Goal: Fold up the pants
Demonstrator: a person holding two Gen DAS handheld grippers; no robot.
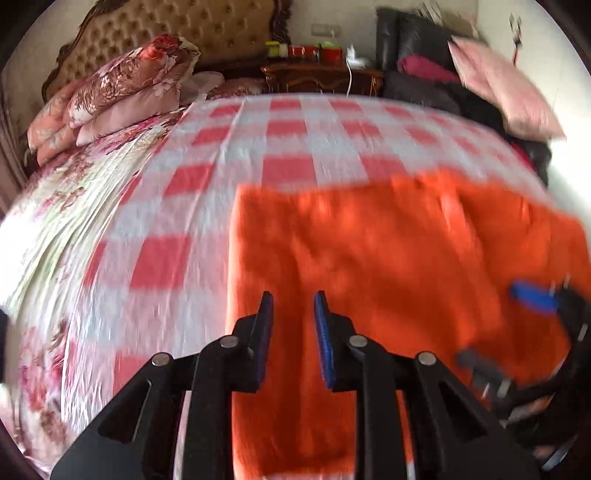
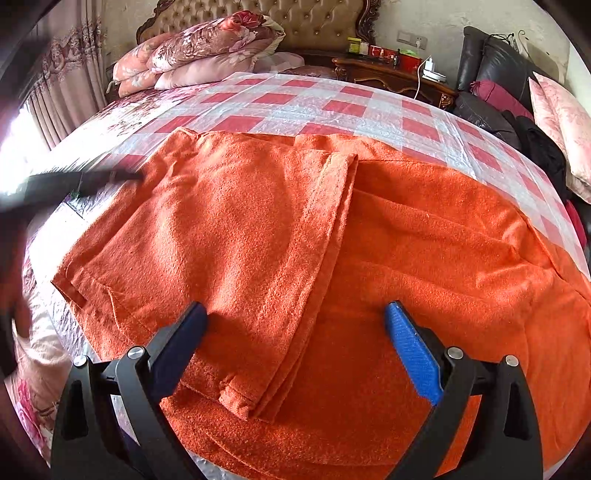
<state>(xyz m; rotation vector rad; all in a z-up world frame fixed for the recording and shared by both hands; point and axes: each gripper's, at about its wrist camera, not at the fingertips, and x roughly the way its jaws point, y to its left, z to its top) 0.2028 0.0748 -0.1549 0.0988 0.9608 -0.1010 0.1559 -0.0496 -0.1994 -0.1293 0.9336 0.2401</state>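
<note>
At the far left the bed [image 2: 122,122] showed a strip of floral sheet running down to its side edge, with a curtain [image 2: 62,81] beyond it. A stack of floral quilts [image 2: 207,48] sat at the head end against the tufted headboard [image 2: 321,22]. One red-and-white checked plastic cover [image 2: 332,107] lay over the mattress, and a broad band of it stayed bare between the quilts and the cloth, the only open surface in view.

The single pair of orange pants [image 2: 240,221] lay flat on the cover, spread across the near half of the bed. One part was folded over the rest, its long folded edge running from the far side down toward the near edge, ending in a hem just ahead of the right gripper. The left border of the pants ran straight, with checked cover free beside it.

Two grippers were in play. The left gripper [image 1: 293,306] hung over the pants near that left border, its fingers a narrow gap apart with nothing between them; the picture was smeared by motion. The right gripper [image 2: 295,314] hovered over the near part of the pants, fingers spread wide, straddling the folded edge without pinching it.

To the right stood one wooden nightstand [image 2: 391,74] with small containers, then a dark leather seat [image 2: 491,66] heaped with clothes and a pink pillow [image 2: 561,122], crowding the bed's right edge.
</note>
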